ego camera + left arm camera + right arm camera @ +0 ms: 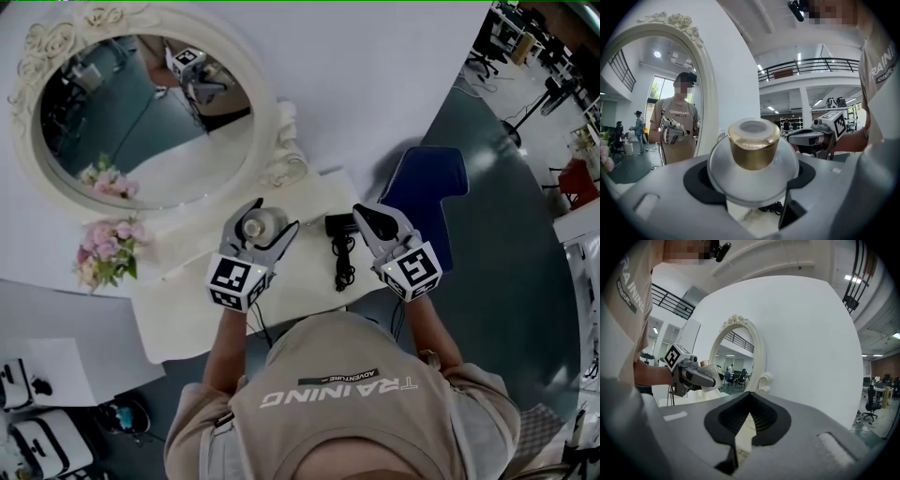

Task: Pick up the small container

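**Head view.** The small container (255,226), a frosted white round jar with a gold cap, is gripped between the jaws of the left gripper (274,216). It is held over the cream tabletop (187,314), in front of the oval mirror in its white carved frame (122,21). The jaws are set wide because the jar's round body fills the span between them. The right gripper (360,216) is held off to the side, well apart from the jar and near a black coiled cable (342,255). It is judged to be kept clear so that the lift is left to one hand.

**Left gripper view.** The black pads (696,180) are pressed against the jar's bulging sides, below the upright cap. The hold is taken at the widest part, presumably so that the smooth body cannot slide down through the jaws. Tabletop and cable are seen beneath the jar, so it is judged to be off the surface.

**Right gripper view.** The right jaws are drawn narrow, with their tips meeting. Nothing lies between them, and only a sliver of tabletop is seen beyond. The left gripper and the jar it carries are seen at the left, above the table's level. The pick-up is therefore judged to be essentially made.
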